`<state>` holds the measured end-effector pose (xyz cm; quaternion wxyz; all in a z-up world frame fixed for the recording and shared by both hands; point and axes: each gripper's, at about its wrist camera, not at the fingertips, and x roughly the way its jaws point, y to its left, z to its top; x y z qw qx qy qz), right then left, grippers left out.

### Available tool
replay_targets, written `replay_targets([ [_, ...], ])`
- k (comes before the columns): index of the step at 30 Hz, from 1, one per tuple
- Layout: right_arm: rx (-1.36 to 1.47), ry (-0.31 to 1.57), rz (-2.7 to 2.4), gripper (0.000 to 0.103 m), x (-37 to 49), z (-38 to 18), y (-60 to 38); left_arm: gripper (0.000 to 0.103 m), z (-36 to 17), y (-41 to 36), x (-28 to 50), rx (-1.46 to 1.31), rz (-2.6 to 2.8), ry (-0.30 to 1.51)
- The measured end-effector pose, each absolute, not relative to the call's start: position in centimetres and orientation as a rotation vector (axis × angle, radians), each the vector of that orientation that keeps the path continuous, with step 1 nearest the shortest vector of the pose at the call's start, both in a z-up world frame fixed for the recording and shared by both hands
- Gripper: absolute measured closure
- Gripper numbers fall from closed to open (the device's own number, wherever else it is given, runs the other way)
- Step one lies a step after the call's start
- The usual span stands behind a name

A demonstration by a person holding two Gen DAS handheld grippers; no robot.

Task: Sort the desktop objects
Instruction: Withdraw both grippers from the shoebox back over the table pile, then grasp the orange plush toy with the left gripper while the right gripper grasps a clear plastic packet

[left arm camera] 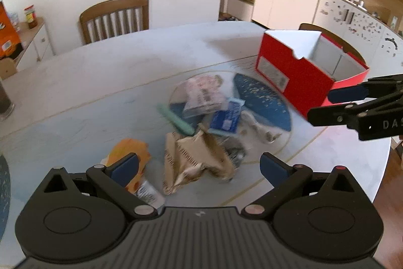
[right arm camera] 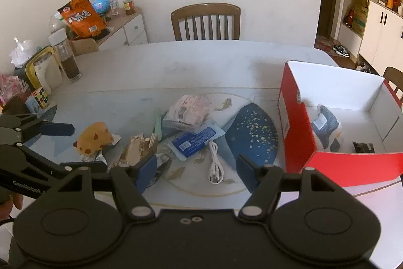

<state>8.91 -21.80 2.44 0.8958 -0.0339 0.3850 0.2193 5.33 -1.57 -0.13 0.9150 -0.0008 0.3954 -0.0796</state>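
Red box (right arm camera: 297, 132) right of clutter; white cable (right arm camera: 215, 168) near blue pouch (right arm camera: 195, 140).

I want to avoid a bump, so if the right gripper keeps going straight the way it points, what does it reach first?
Probably the white cable, lying on the table between the open fingers of the right gripper; depth is hard to judge.
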Motion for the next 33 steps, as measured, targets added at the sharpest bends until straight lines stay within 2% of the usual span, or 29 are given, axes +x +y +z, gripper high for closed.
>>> replay_targets([
  [33, -0.106, 0.894, 0.528, 0.035, 10.3, -2.6, -16.6, 0.0, -3.8, 4.2, 7.2, 0.028, -0.011, 0.807],
])
